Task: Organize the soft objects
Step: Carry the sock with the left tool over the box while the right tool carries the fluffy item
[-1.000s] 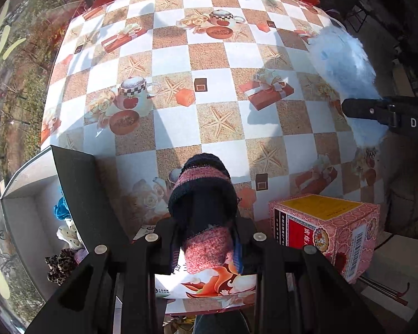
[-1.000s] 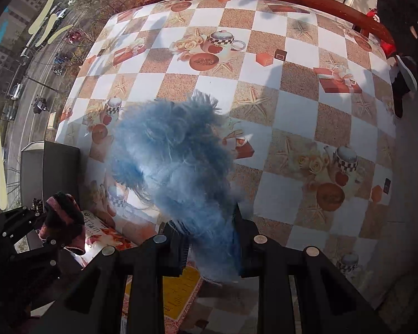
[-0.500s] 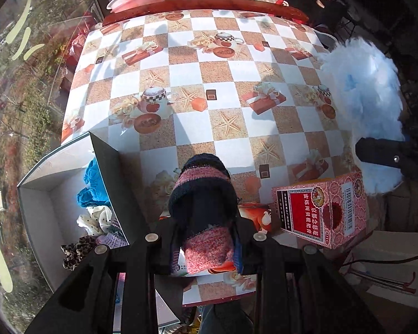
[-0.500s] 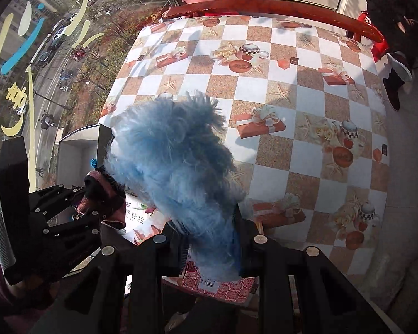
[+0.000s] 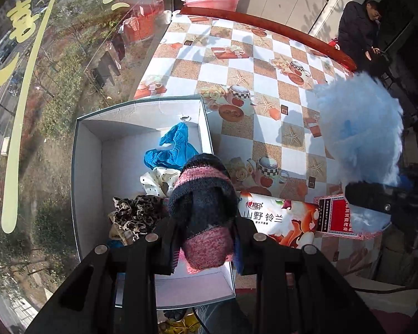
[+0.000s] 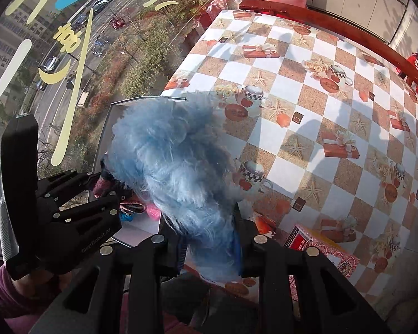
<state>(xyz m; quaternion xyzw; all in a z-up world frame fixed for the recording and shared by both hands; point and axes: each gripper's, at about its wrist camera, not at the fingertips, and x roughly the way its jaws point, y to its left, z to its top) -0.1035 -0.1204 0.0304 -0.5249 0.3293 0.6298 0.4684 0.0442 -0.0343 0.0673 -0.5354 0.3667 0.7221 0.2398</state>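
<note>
Left wrist view: the left gripper [image 5: 206, 239] was clamped on a pink-and-black knitted piece [image 5: 203, 208], directly above the white box [image 5: 86, 150] near its right wall.

Right wrist view: the right gripper [image 6: 209, 239] was clamped on blue fluff [image 6: 175, 161]; the box [image 6: 117, 108] lay leftward, beyond the left gripper [image 6: 108, 178].

Tissue pack [image 5: 278, 220]: "相印" in a red heart, then "山野铃兰"; the smaller line beneath is too small to read.
Left gripper [image 6: 106, 183] body: "GenRobot.AI".
Red box [image 5: 345, 217]: white characters, illegible.
Window glass [image 5: 16, 27]: yellow characters, partly cut off.
</note>
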